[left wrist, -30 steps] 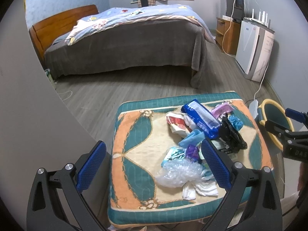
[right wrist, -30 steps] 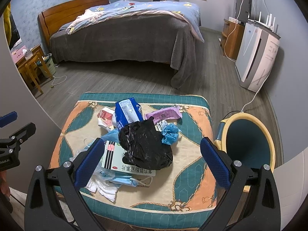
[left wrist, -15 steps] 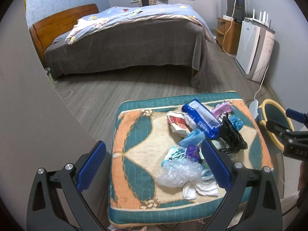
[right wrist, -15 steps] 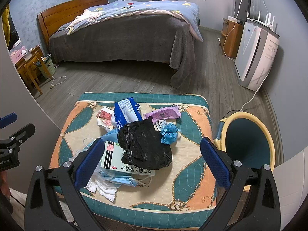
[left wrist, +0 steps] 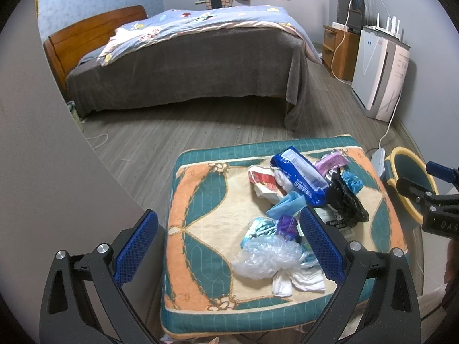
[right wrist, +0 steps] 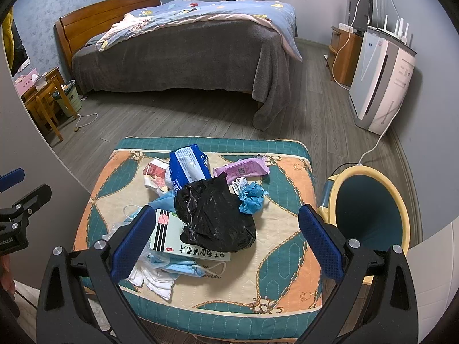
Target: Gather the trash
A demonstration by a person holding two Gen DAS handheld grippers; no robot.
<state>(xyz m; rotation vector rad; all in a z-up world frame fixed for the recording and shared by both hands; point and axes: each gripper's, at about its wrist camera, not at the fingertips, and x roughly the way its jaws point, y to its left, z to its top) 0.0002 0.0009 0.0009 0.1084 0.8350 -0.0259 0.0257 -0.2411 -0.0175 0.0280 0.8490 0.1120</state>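
A: Across the bedroom floor, item one: the patterned cushion (right wrist: 287,281), set beside the yellow-rimmed bin (right wrist: 370,200). Any change over the last second?

B: None recorded. Cushion, bin and pile sat where they were; both views barely drifted.

A: Item two, the trash?

B: Heaped on the cushion's middle: black plastic bag (right wrist: 215,218) lying on a medicine box (right wrist: 172,238), blue wipes pack (right wrist: 188,166) behind it, pink wrapper (right wrist: 243,167), crumpled clear plastic (left wrist: 266,255), face mask (right wrist: 189,266), blue glove (right wrist: 252,196).

A: Item three, the tongs?

B: Left gripper (left wrist: 229,249) spread wide, empty, above the cushion's near edge. Right gripper (right wrist: 223,246) likewise wide, empty, framing the black bag.

A: Meaning?

B: Collection had probably not begun; nothing appeared to lie in the bin.
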